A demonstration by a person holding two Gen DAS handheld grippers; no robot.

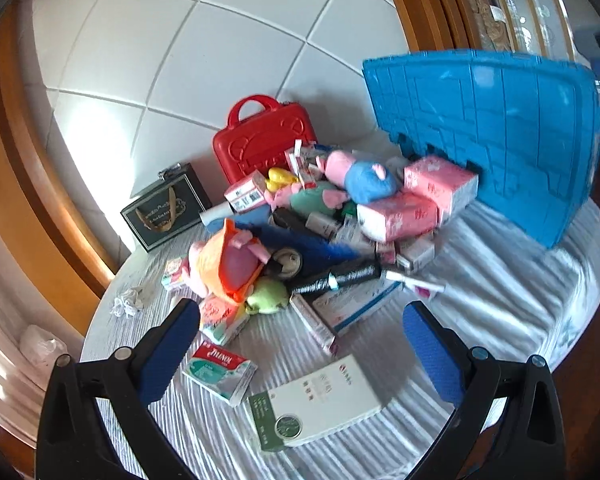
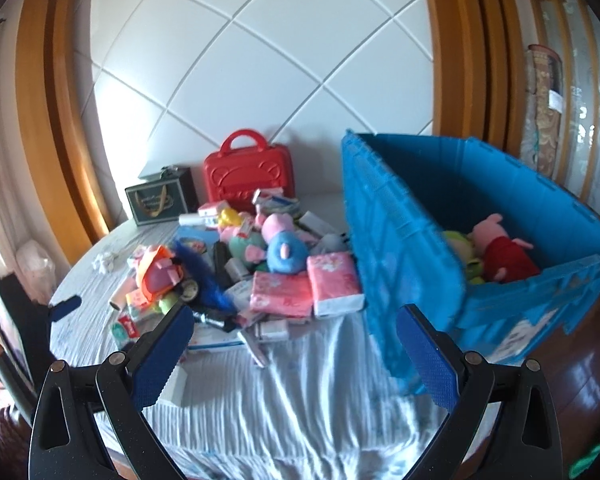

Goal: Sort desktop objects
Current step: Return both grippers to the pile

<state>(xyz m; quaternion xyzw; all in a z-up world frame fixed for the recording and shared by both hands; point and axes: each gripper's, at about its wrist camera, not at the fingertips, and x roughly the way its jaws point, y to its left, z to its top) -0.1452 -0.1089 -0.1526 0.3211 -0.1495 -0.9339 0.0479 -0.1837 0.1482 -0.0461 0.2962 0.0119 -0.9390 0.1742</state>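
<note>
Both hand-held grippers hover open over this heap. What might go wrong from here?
Pulling one toy from the heap may drag loose boxes along, since everything overlaps. The blue crate sits tilted beside the tissue packs; a bump might shift it. The white box lies flat, so the left hand-held gripper may slip.

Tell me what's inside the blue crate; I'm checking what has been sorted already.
In the blue crate, the right wrist view shows a pink pig plush in a red dress lying against a green plush. The near wall hides the crate floor and anything beneath them.
</note>
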